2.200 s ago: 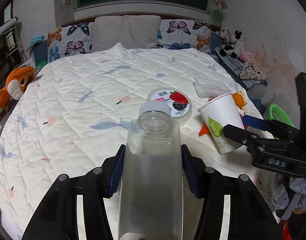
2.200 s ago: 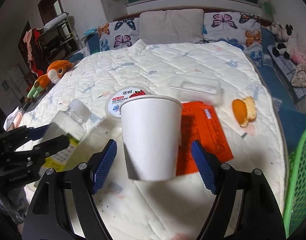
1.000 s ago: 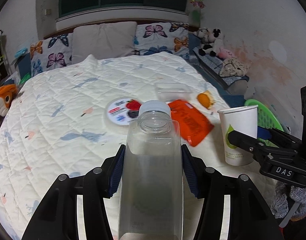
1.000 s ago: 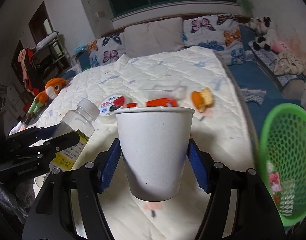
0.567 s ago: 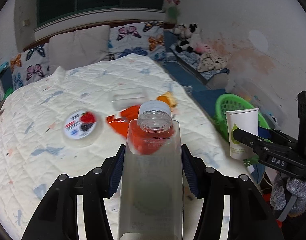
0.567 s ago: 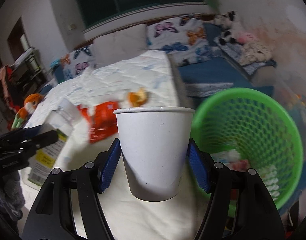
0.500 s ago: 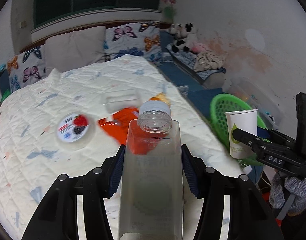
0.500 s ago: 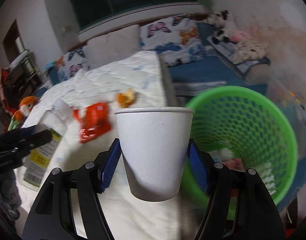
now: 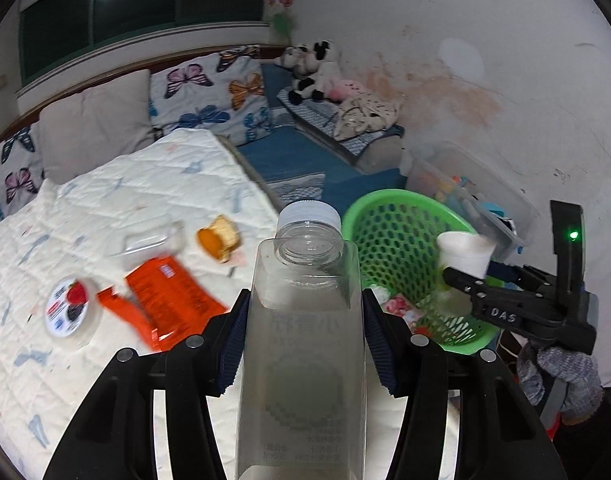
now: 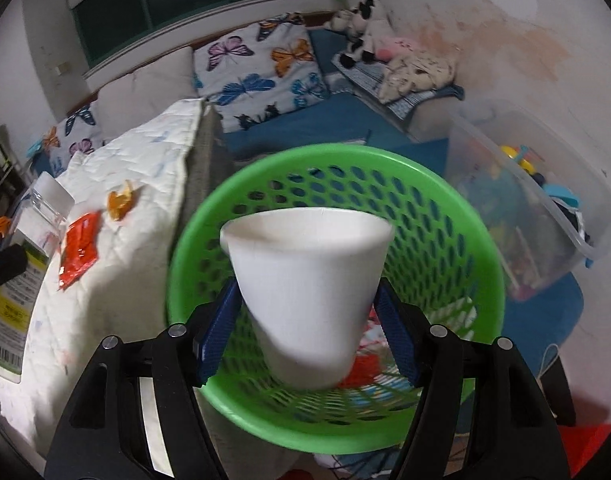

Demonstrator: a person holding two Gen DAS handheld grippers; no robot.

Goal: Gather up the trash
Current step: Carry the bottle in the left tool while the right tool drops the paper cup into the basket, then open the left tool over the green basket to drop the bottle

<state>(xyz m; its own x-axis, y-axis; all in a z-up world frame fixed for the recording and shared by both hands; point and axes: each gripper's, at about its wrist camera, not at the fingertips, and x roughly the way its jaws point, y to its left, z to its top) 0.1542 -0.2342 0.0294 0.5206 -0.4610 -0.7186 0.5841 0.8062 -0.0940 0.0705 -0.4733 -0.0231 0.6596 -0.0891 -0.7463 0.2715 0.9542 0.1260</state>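
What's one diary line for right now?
left gripper: shut on bottle | right gripper: fingers just opening, paper cup between them, over green basket

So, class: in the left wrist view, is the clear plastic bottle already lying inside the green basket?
No: the clear plastic bottle is clamped between the left gripper pads, over the bed, beside the green basket.

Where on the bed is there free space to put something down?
The quilt is bare between the pillows and the clear box. It is crowded near the edge: round lid, orange wrapper and orange peel lie close together.
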